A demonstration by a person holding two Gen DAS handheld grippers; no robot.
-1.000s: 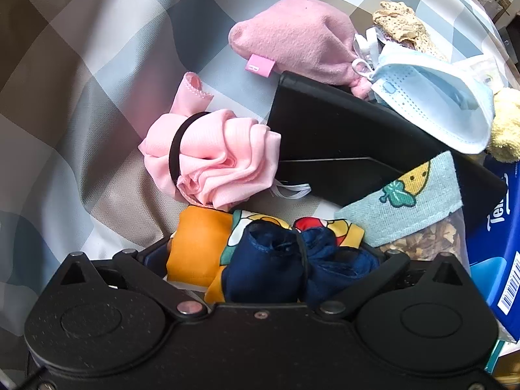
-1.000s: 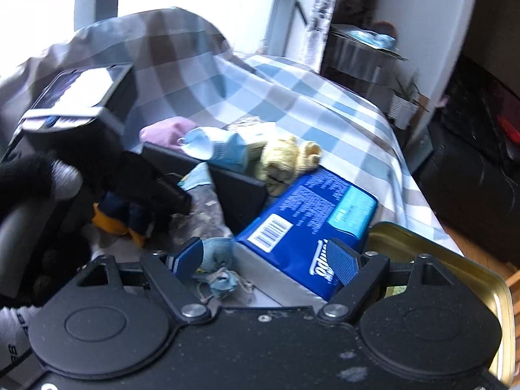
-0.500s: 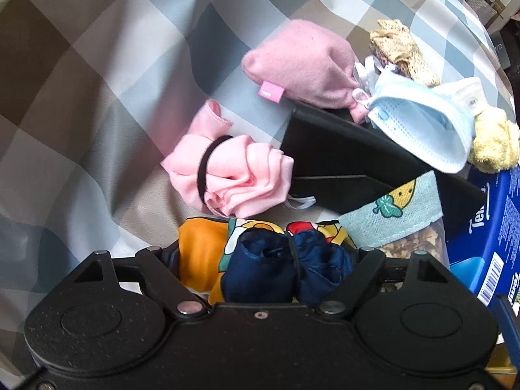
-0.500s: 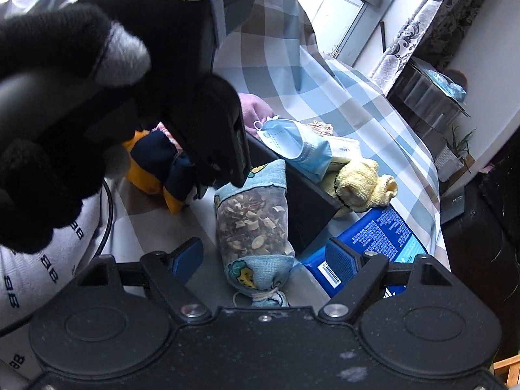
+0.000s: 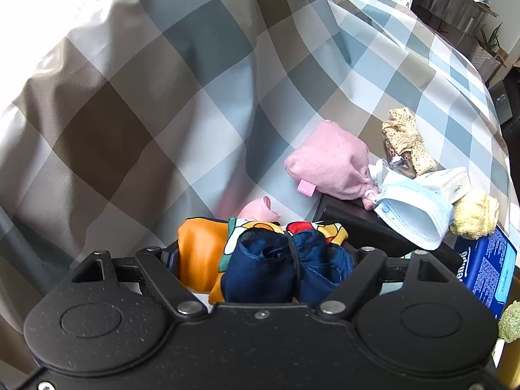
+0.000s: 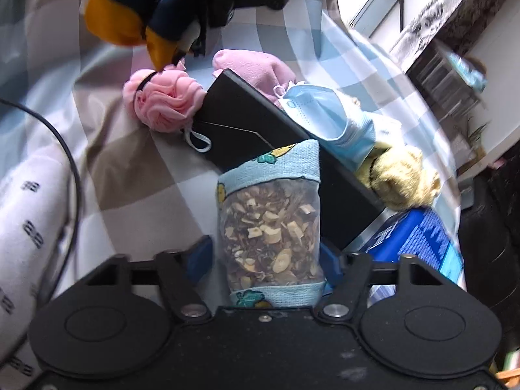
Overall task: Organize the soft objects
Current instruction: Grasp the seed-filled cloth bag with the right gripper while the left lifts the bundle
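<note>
Here the checked cloth (image 5: 169, 104) covering the worktop lies bare and wide across its far and left parts, rising in folds toward a bright window; all the clutter sits crowded toward the right edge. The left tongs (image 5: 265, 260) are clamped about half-wide on a scrunched fabric bundle (image 5: 260, 260), navy and orange with a bright printed patch, held up off the cloth. The right tongs (image 6: 268, 256) are closing on a mesh sachet (image 6: 269, 224) of dried slices, trimmed with pale blue woven bands; it stands between the blue pads, leaning on a black box (image 6: 256, 130). Just beside that box's left corner sits a ruffled pink cloth rosette (image 6: 162, 100) banded in black. Behind the box lies a soft pink felt pouch (image 5: 328, 162), a pleated blue face mask (image 5: 412, 214) drapes over its rim, and a fuzzy yellow toy (image 5: 474, 216) rests by a blue tissue pack (image 5: 487, 269).
</note>
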